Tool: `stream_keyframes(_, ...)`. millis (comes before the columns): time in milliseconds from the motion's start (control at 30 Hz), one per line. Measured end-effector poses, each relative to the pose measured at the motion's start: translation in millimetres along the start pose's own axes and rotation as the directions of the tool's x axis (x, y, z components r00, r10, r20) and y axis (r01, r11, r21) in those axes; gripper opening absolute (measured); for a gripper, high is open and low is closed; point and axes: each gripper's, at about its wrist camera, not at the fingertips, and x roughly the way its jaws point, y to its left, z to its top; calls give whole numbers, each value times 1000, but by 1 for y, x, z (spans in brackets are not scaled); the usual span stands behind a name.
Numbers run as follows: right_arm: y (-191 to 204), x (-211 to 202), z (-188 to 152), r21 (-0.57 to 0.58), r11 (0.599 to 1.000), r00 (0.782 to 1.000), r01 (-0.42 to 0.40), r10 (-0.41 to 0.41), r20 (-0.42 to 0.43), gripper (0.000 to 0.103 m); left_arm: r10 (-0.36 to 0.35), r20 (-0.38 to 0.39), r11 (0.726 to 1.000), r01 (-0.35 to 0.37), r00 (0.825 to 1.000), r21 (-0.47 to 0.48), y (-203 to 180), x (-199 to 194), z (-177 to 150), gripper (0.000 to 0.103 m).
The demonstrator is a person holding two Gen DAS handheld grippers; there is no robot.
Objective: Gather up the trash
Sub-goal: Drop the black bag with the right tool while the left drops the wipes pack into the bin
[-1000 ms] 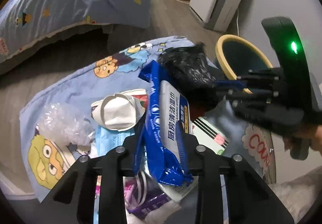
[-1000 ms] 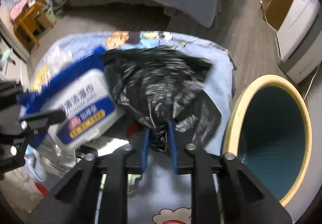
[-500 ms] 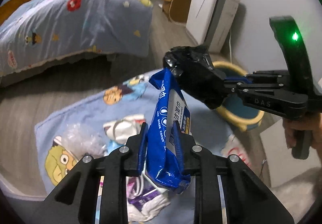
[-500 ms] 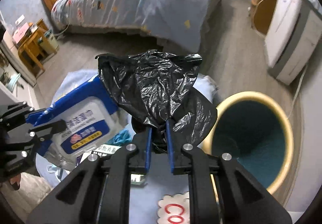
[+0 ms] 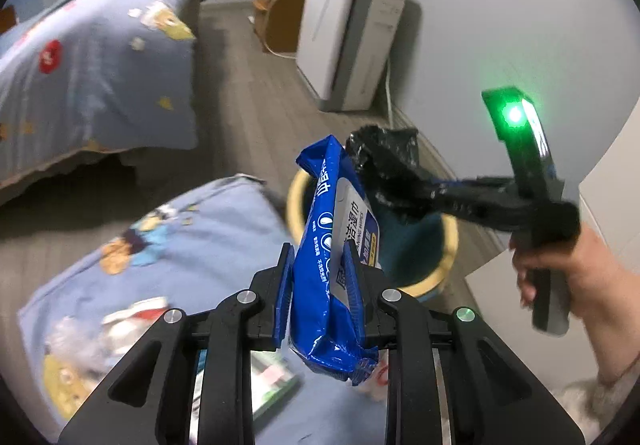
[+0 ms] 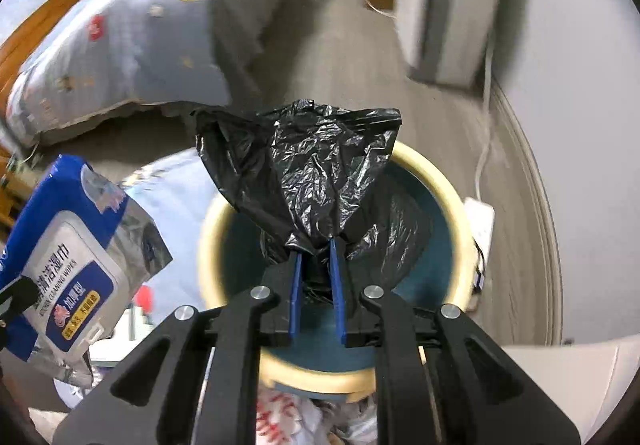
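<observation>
My left gripper (image 5: pixel 318 257) is shut on a blue wet-wipes pack (image 5: pixel 336 245) held upright in the air, its top near the bin's rim. The same wipes pack (image 6: pixel 76 269) shows at the left of the right wrist view. My right gripper (image 6: pixel 314 251) is shut on a crumpled black plastic bag (image 6: pixel 312 173), which hangs right over the mouth of the round bin (image 6: pixel 444 189) with a cream rim and teal inside. In the left wrist view the black bag (image 5: pixel 384 161) and the right gripper's body sit above the bin (image 5: pixel 444 269), held by a hand (image 5: pixel 576 277).
A blue cartoon-print cloth (image 5: pixel 192 241) lies on the wooden floor with leftover litter (image 5: pixel 120 325) on it. A bed with a matching cover (image 5: pixel 92 61) stands at the left. A white appliance (image 5: pixel 352 37) and its cable line the right wall.
Both grippers have lifted off the cloth and swung right toward the bin. The black bag has gone from over the cloth to over the bin's mouth; the wipes pack followed.
</observation>
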Motion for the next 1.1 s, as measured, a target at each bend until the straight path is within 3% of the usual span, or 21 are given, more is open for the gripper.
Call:
stream_keyframes(200,-27,25,-15,33,999,997,43,-41,-59,13,-67,-42,997,68,997,32,-32,55,15,27)
stream_keyframes(267,-34,31,-17,39,998,996,48,-46,-71,18,-80,-44,995,83,996,58,-43,67,16,27)
stream_keyframes(333,-38,35,-14,46,998,996,52,-48,-73,24,-83,-47,993,87,995,75,-52,76,19,34)
stream_keyframes(367,-40,35,-14,53,997,996,57,-53,-71,27,-81,-52,993,85,995,79,-55,80,20,43)
stream_keyframes(433,-43,34,-14,67,996,996,62,-58,-63,51,-84,-46,993,88,995,83,-58,81,19,52)
stream_keyframes(500,-44,31,-14,79,995,997,64,-60,-52,68,-78,-34,992,81,996,93,-59,80,18,68)
stream_keyframes(633,-41,23,-12,56,997,998,61,-60,-20,91,-44,-3,994,44,999,103,-50,67,13,88)
stream_keyframes(667,-40,21,-12,50,997,998,58,-57,-14,92,-20,15,995,19,1000,96,-47,61,13,95)
stream_keyframes(900,-19,-20,-5,22,999,997,34,-36,73,98,94,75,994,-97,993,41,-14,6,5,97)
stream_keyframes(1100,33,-73,-3,-39,999,983,-14,20,182,98,203,142,979,-201,969,-31,23,-62,-13,98)
